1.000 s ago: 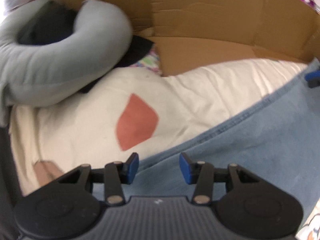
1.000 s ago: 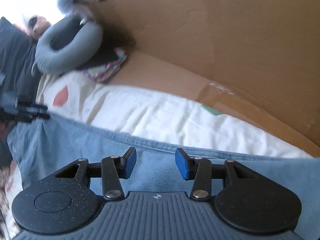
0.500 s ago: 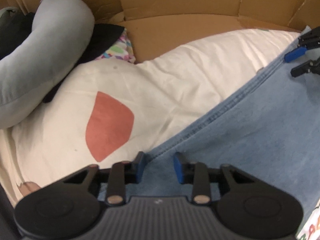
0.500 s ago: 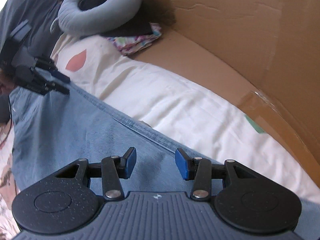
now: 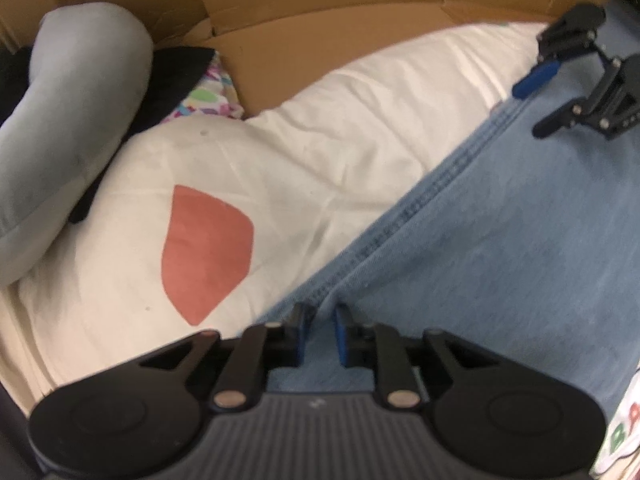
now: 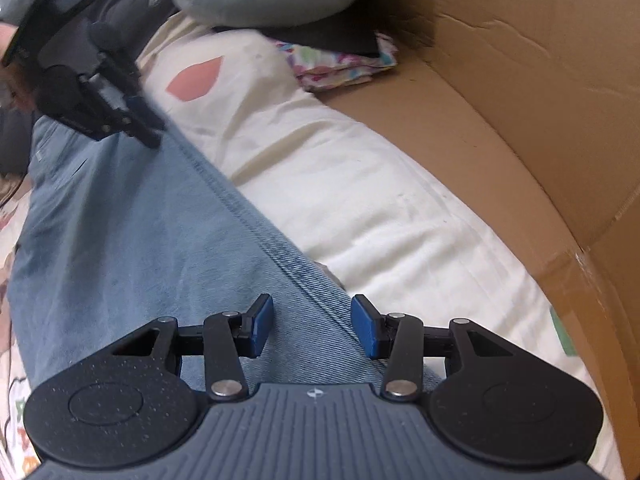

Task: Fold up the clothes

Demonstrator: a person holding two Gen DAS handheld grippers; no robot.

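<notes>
Denim, a pair of light-blue jeans [image 5: 500, 264], lies spread flat over a cream quilt [image 5: 320, 128] beside a cardboard wall [image 6: 520, 60]. The left gripper [image 5: 319, 334] points down at the stitched side seam, its jaws narrowing around a raised ridge of cloth, likely to pinch that edge for folding. The right gripper [image 6: 312, 326] straddles the same seam farther along, half-open, gripping nothing.

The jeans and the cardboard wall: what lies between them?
In the right wrist view, only the cream bedding lies between the jeans and the cardboard wall.
</notes>
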